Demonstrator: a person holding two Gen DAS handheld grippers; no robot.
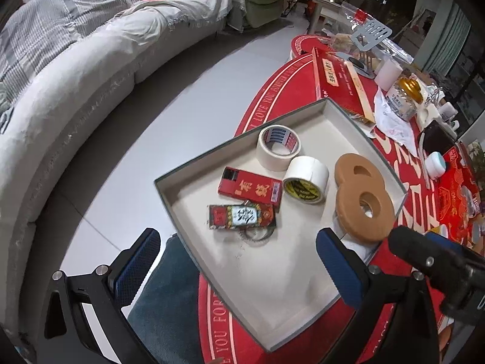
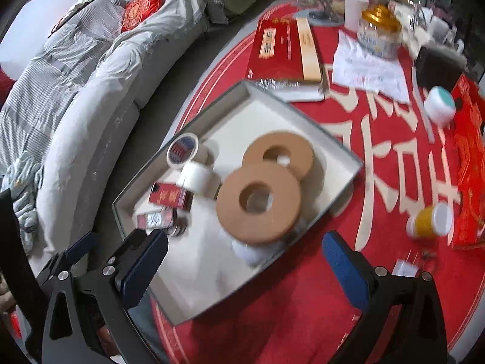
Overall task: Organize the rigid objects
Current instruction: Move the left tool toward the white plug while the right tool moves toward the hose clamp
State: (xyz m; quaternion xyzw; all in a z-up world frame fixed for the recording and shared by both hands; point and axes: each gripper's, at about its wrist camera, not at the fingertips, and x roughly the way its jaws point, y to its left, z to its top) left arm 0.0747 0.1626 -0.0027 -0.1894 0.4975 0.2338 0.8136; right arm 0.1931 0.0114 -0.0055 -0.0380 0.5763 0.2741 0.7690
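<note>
A shallow white tray (image 1: 272, 276) lies on the red-covered table. In it are two brown foam rings (image 1: 365, 209), overlapping, two rolls of white tape (image 1: 306, 179), a red box (image 1: 250, 188) and a pack of cards (image 1: 242, 217). My left gripper (image 1: 238, 265) hangs open above the tray's near part, nothing between its blue pads. The right wrist view is blurred. There my right gripper (image 2: 245, 268) stands open above the tray's near edge (image 2: 230, 300), just in front of the upper brown ring (image 2: 257, 203). Nothing is between its pads. A white round thing (image 2: 248, 251) peeks from under that ring.
Beyond the tray lie a long red box (image 2: 282, 48), a gold-lidded jar (image 2: 379, 30) and a sheet of paper (image 2: 366, 66). To the right sit a teal-lidded white pot (image 2: 439, 104), a yellow bottle (image 2: 429, 221) and a red carton (image 2: 469, 166). A grey sofa (image 1: 91, 60) curves along the left.
</note>
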